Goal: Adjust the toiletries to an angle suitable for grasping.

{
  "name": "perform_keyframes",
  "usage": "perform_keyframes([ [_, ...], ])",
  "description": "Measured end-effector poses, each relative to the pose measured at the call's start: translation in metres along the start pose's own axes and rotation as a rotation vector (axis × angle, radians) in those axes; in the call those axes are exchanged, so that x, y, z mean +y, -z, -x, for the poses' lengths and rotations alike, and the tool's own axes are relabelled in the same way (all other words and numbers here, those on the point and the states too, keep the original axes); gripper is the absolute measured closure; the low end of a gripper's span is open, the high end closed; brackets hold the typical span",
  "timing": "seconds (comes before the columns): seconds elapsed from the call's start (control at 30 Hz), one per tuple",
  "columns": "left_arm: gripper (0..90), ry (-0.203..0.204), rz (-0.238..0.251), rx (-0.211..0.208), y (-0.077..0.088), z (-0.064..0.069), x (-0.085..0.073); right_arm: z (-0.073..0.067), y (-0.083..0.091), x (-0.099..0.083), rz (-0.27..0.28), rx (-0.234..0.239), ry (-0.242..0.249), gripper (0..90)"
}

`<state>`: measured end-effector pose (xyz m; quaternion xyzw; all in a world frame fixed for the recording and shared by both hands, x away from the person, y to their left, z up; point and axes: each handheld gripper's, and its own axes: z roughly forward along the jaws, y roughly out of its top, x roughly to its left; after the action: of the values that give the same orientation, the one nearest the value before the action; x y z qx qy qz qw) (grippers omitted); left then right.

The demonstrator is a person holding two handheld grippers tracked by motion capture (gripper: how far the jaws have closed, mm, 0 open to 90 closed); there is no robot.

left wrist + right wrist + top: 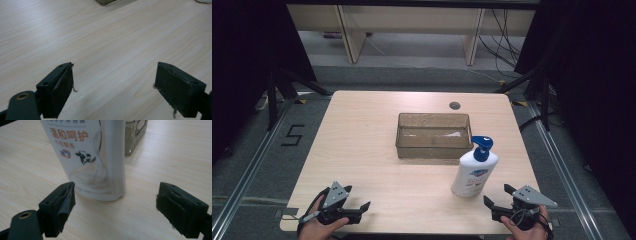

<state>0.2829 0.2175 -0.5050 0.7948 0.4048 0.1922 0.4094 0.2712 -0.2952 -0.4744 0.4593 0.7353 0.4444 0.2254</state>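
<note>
A pale wood-grain table (362, 150) is filling the middle of a dim room, standing on grey flooring where a number five (293, 135) is marked in black tape off its left edge. Beyond the far edge, light wooden furniture legs (349, 35) are standing against a paler floor, with dark cables (502, 35) trailing down beside them, and black curtains are hanging along both sides. A small round grommet (455, 105) is sitting in the tabletop near its far edge. Just in front of it, a clear rectangular bin (433, 135) is resting on the wood. A white pump bottle (474, 171) with a blue pump head is standing upright just beside the bin's near right corner; in the right gripper view the bottle (87, 157) is rising close ahead, its printed front showing a small cow. The right gripper (498, 196) is resting near the table's near right corner, its jaws spread wide with nothing between them, near the bottle but apart from it. The left gripper (352, 197) is lying near the near left corner, its jaws likewise spread apart over bare wood.
</note>
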Motion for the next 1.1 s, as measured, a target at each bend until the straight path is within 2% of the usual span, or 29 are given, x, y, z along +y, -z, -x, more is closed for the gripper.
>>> perform_keyframes([
  [0.07, 14.7, -0.002, 0.002, 0.003, 0.0, 0.0, 0.0, 0.001, -0.001, 0.0, -0.011, -0.001, 0.005, 18.6],
  [0.1, 14.8, -0.003, 0.001, 0.002, 0.0, -0.001, 0.0, 0.001, -0.002, 0.0, 0.001, -0.002, 0.004, 20.4],
  [0.13, 14.7, 0.0, 0.0, 0.002, 0.0, 0.0, 0.0, 0.0, -0.002, -0.001, 0.001, 0.01, -0.013, 20.1],
  [0.23, 14.7, -0.003, 0.001, -0.002, 0.0, 0.0, 0.0, 0.001, 0.001, 0.0, -0.011, -0.002, 0.002, 17.7],
  [0.27, 14.8, -0.009, -0.005, -0.002, 0.0, -0.001, 0.0, 0.001, 0.001, 0.001, 0.014, 0.0, -0.008, 17.5],
  [0.4, 14.8, -0.004, 0.001, -0.002, 0.0, -0.001, 0.0, 0.001, 0.002, 0.002, 0.017, 0.021, -0.043, 15.4],
  [0.43, 14.8, -0.004, 0.001, -0.002, 0.0, -0.001, 0.0, 0.001, 0.002, 0.002, 0.017, 0.021, -0.043, 15.4],
  [0.47, 14.8, -0.006, 0.001, 0.002, 0.0, -0.001, 0.0, 0.002, 0.003, 0.002, 0.028, 0.01, -0.022, 15.3],
  [0.53, 14.8, -0.001, 0.003, 0.002, 0.0, 0.0, 0.0, 0.001, 0.004, 0.003, 0.033, 0.022, -0.038, 15.3],
  [0.57, 14.7, -0.001, 0.003, 0.001, 0.0, 0.0, 0.0, 0.0, 0.004, 0.004, 0.053, 0.027, -0.031, 15.3],
  [0.7, 14.7, -0.004, 0.001, 0.002, 0.0, 0.0, 0.0, -0.001, 0.005, 0.006, 0.067, 0.022, -0.024, 15.3],
  [0.73, 14.7, -0.003, 0.0, 0.002, 0.0, 0.0, 0.0, -0.005, 0.006, 0.007, 0.06, 0.038, -0.065, 15.3],
  [0.77, 14.7, -0.003, 0.0, 0.002, 0.0, 0.0, 0.0, -0.005, 0.006, 0.007, 0.06, 0.038, -0.065, 15.3],
  [0.8, 14.7, -0.005, -0.002, 0.002, 0.0, 0.0, 0.0, -0.002, 0.006, 0.007, 0.074, 0.033, -0.023, 15.3],
  [0.9, 14.7, -0.004, 0.003, 0.003, 0.001, 0.0, 0.0, -0.004, 0.007, 0.01, 0.079, 0.04, -0.032, 15.3],
  [0.97, 14.8, -0.003, 0.002, 0.002, 0.0, 0.0, 0.0, -0.004, 0.007, 0.011, 0.098, 0.042, -0.018, 15.4],
  [1.03, 14.7, -0.003, 0.005, 0.002, 0.001, 0.0, 0.0, -0.006, 0.008, 0.013, 0.099, 0.04, -0.032, 15.3],
  [1.1, 14.8, -0.004, -0.001, 0.009, 0.001, 0.0, 0.0, -0.007, 0.01, 0.015, 0.11, 0.034, -0.017, 15.5],
])
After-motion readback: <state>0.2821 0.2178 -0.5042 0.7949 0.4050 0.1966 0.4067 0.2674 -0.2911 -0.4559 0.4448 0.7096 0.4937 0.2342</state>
